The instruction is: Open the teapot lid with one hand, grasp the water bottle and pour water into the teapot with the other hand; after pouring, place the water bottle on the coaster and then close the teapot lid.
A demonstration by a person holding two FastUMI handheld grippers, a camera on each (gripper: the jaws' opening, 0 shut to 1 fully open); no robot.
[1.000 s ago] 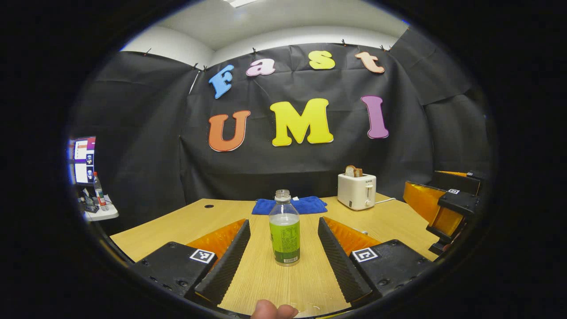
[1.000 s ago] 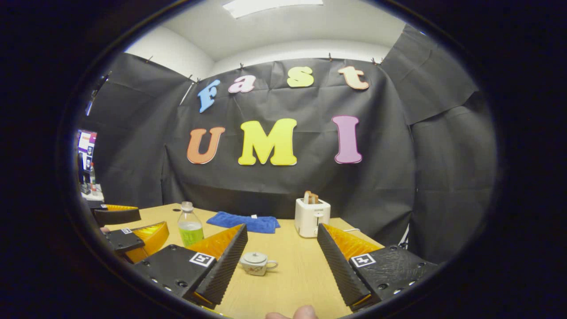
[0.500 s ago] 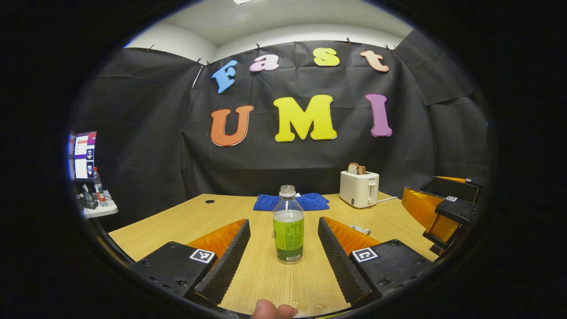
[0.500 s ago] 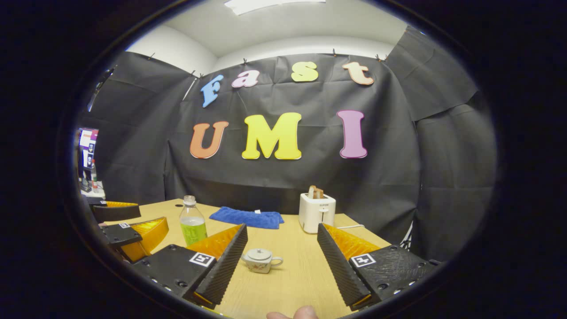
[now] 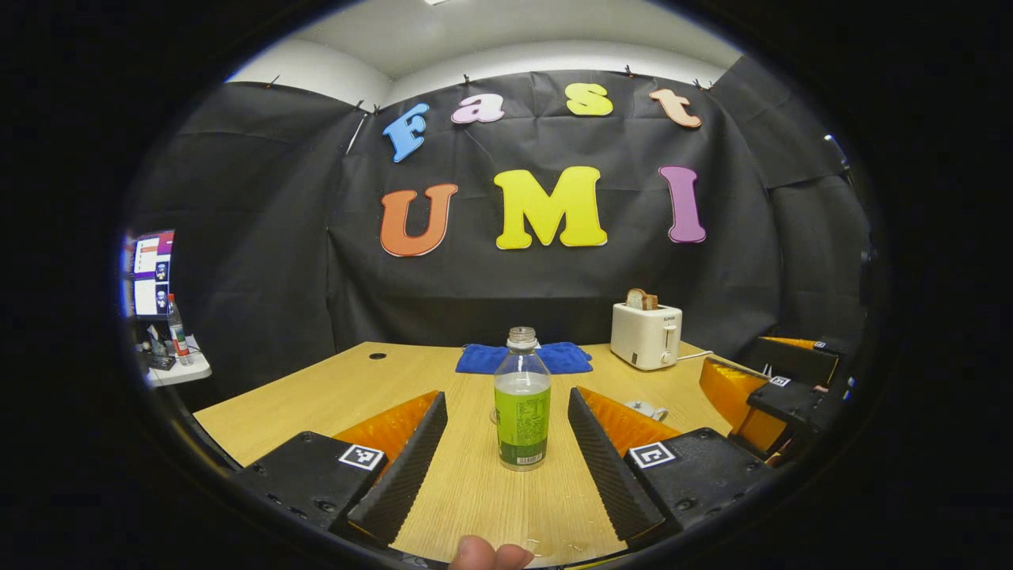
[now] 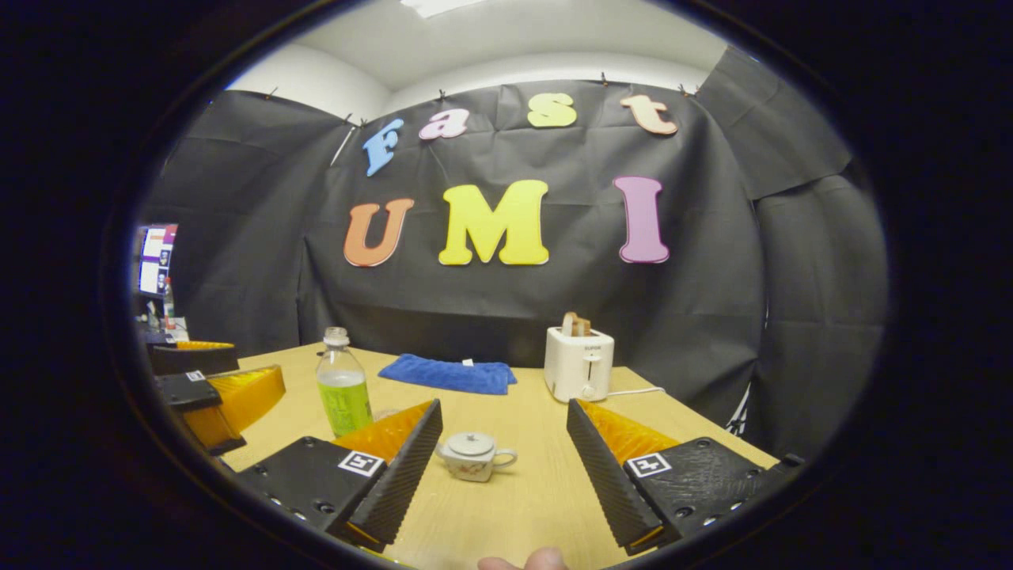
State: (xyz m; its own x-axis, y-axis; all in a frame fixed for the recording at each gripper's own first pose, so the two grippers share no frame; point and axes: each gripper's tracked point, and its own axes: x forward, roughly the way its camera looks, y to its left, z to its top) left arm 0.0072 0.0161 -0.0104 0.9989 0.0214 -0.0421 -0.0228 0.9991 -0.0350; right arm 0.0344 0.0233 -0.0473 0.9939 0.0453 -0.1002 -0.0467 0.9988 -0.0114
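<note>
A clear water bottle (image 5: 521,400) with green drink and a green label stands upright on the wooden table (image 5: 356,388), uncapped as far as I can tell. It sits centred ahead of my left gripper (image 5: 506,412), whose fingers are open and touch nothing. A small white teapot (image 6: 473,455) with its lid on sits between the open fingers of my right gripper (image 6: 504,416), untouched. The bottle (image 6: 339,385) also shows left of the teapot, beside the left gripper (image 6: 218,392). The teapot (image 5: 647,409) peeks out behind my left gripper's right finger.
A white toaster (image 6: 579,364) holding toast stands at the back right, its cord trailing right. A folded blue cloth (image 6: 448,374) lies at the back of the table. A monitor (image 5: 150,273) and a small side table are off to the left.
My right gripper has dipped and moved nearer the teapot, which now looks larger. My left gripper has shifted slightly, with the bottle still centred. Both grippers stayed open.
</note>
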